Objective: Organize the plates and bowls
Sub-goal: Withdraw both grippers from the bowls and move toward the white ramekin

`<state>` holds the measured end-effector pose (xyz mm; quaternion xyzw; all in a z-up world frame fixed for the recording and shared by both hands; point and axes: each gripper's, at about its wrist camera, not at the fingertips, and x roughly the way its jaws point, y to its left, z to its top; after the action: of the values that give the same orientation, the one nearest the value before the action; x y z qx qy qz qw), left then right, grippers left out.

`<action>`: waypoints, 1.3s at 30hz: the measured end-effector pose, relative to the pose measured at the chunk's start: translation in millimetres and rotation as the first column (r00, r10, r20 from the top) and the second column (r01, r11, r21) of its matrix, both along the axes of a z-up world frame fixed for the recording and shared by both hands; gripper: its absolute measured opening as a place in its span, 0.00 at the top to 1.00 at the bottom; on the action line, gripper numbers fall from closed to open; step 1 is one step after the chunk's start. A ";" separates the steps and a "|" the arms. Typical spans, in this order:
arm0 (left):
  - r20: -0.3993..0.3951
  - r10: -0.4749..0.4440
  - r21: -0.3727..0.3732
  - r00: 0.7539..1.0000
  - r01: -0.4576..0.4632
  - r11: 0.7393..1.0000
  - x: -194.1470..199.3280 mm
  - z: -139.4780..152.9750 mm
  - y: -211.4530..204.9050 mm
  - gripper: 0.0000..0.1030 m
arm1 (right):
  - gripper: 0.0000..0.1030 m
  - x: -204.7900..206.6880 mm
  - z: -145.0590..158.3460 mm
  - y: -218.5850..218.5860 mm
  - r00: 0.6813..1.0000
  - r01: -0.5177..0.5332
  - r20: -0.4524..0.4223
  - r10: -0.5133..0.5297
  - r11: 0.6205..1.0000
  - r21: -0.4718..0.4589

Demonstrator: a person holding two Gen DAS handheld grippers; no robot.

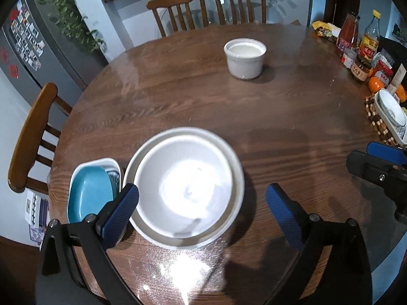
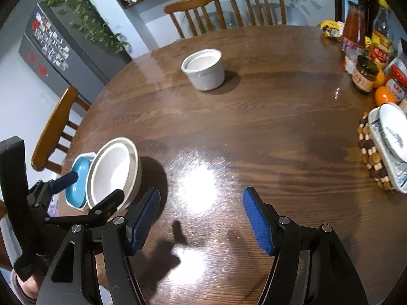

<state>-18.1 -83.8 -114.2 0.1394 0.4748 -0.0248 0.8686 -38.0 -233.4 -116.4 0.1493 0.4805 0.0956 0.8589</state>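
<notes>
Count of items on the round wooden table (image 1: 254,106): two nested white bowls (image 1: 185,185), one teal dish (image 1: 89,193) seated in one white rectangular dish (image 1: 112,164), one separate stack of small white bowls (image 1: 245,58) whose number cannot be told, and one oval plate (image 2: 393,132) lying in a patterned rectangular dish (image 2: 381,157) on one beaded trivet (image 2: 368,150). Three wooden chairs are visible: two (image 1: 178,10) behind the far edge, one (image 1: 33,137) at the left edge. A cluster of bottles and jars (image 2: 363,45) occupies the right edge, with one orange fruit (image 2: 385,95) beside it.

The nested white bowls stand at the near-left part of the table. The inner bowl is glossy, plain white, and sits slightly off-centre in the wider outer bowl, whose rim shows as a crescent. The teal dish set stands just beside them on the left, at the table's edge. The small white stack stands alone toward the far side, well apart.

Left gripper (image 1: 203,211): jaws spread wide on either side of the nested bowls; blue pads clear of the rim, no grip.

Right gripper (image 2: 201,223): jaws partly spread over bare wood to the right of the bowls; nothing between the pads.
</notes>
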 end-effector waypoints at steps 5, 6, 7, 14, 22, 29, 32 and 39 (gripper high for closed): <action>0.046 -0.031 0.005 0.998 0.030 1.000 -2.0 17.1 -18.1 0.02 | 0.33 -6.8 13.1 -18.3 0.999 0.029 0.041 -0.029 1.000 -0.004; 0.053 -0.038 0.004 0.998 0.038 0.999 -2.4 20.6 -22.1 0.02 | 0.33 -8.1 15.4 -23.0 0.998 0.035 0.049 -0.034 0.999 -0.003; 0.061 -0.044 0.005 0.997 0.044 0.999 -2.8 24.0 -26.3 0.02 | 0.33 -9.6 18.8 -27.9 0.997 0.042 0.061 -0.042 0.999 -0.002; 0.115 -0.083 0.004 0.990 0.083 0.997 -1.7 47.4 -50.8 0.02 | 0.33 -11.4 34.2 -51.1 0.992 0.071 0.101 -0.071 0.997 -0.001; 0.199 -0.100 0.000 0.975 0.103 0.995 21.7 87.2 -71.2 0.02 | 0.33 1.7 81.7 -69.7 0.974 0.097 0.210 -0.086 0.994 -0.042; 0.285 -0.078 -0.016 0.956 0.086 0.996 47.4 129.5 -77.3 0.02 | 0.33 20.4 118.3 -79.3 0.957 0.123 0.272 -0.101 0.990 -0.063; 0.315 -0.074 -0.021 0.946 0.084 0.996 55.3 144.6 -78.4 0.01 | 0.33 31.2 130.6 -81.2 0.953 0.126 0.285 -0.103 0.990 -0.062; 0.352 -0.065 -0.003 0.934 0.070 0.998 75.3 158.1 -81.6 0.01 | 0.33 57.5 147.2 -77.2 0.949 0.124 0.299 -0.099 0.990 -0.066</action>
<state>57.2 -165.4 43.9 0.1511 0.3066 -0.0331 0.9392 19.5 -310.7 30.8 0.1242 0.3413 0.0479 0.9305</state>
